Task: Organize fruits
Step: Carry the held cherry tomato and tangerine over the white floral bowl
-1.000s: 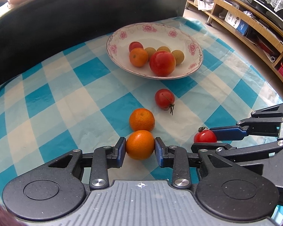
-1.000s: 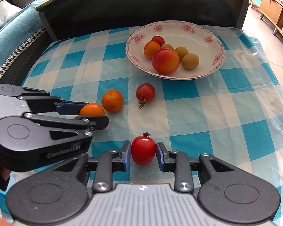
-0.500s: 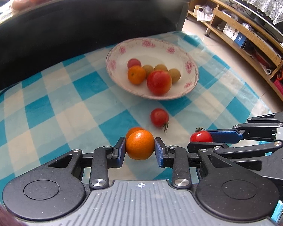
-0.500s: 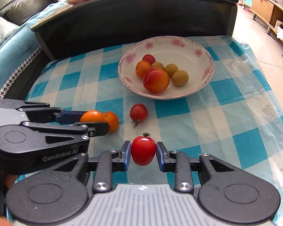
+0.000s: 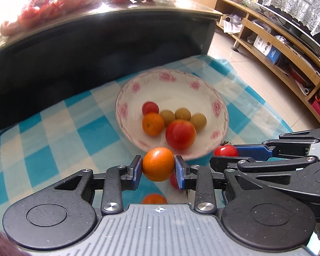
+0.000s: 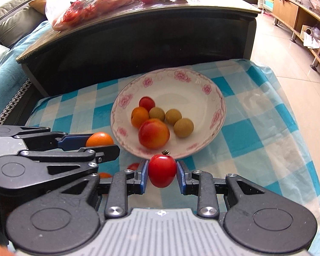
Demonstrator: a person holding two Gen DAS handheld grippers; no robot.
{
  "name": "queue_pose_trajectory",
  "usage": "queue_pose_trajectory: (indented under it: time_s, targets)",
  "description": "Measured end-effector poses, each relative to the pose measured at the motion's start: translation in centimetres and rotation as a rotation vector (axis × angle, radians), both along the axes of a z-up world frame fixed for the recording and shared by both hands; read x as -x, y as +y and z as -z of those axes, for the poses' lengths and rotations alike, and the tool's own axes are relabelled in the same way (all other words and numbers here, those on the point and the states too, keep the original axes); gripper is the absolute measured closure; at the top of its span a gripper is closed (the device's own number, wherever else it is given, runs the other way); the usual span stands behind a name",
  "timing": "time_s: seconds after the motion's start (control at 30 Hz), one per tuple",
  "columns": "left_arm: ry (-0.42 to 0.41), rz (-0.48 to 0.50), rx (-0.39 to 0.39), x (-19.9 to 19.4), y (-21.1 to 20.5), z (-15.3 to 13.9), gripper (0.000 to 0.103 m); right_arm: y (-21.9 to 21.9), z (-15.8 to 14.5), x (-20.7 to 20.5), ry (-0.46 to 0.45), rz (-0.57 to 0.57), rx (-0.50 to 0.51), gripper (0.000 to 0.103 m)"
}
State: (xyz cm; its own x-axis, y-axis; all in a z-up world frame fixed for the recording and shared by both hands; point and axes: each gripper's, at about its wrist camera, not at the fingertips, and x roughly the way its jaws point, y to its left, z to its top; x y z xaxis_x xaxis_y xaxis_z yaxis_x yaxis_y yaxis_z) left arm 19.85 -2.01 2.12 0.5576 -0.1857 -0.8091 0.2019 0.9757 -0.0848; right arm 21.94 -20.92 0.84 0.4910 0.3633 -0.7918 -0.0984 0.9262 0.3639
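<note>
My left gripper [image 5: 158,168] is shut on an orange tangerine [image 5: 158,163], held in the air just short of the near rim of the flowered white bowl [image 5: 220,106]. My right gripper [image 6: 162,175] is shut on a red tomato [image 6: 162,170], also raised in front of the bowl [image 6: 220,106]. The bowl holds several fruits: a large red-orange one [image 6: 153,133], a tangerine, a small tomato and three brownish-green round ones. Beneath the grippers a second tangerine [image 5: 154,198] and another tomato [image 6: 133,166] lie on the cloth, mostly hidden.
The blue-and-white checked cloth [image 6: 256,132] covers a low table. Behind it stands a dark higher table [image 6: 138,34] with a plastic bag and more fruit on top. Wooden shelves [image 5: 288,49] run along the right over a tiled floor.
Both grippers have risen and moved forward toward the bowl with their fruit. The tangerine and tomato left on the cloth have slipped beneath the grippers.
</note>
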Motion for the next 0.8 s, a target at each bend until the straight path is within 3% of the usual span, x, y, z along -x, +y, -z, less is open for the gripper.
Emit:
queue_pose_trajectory:
  time_s: [0.37,0.8]
  targets:
    - [0.01,-0.017,-0.02,-3.4,-0.3,0.9,0.064,-0.2,1.3,-3.3,0.005,0.018,0.026,0.07]
    - [0.008,-0.034,-0.033,-4.4,-0.4,1.5,0.063,-0.2,2.3,-4.5,-0.002,0.038,0.056,0.07]
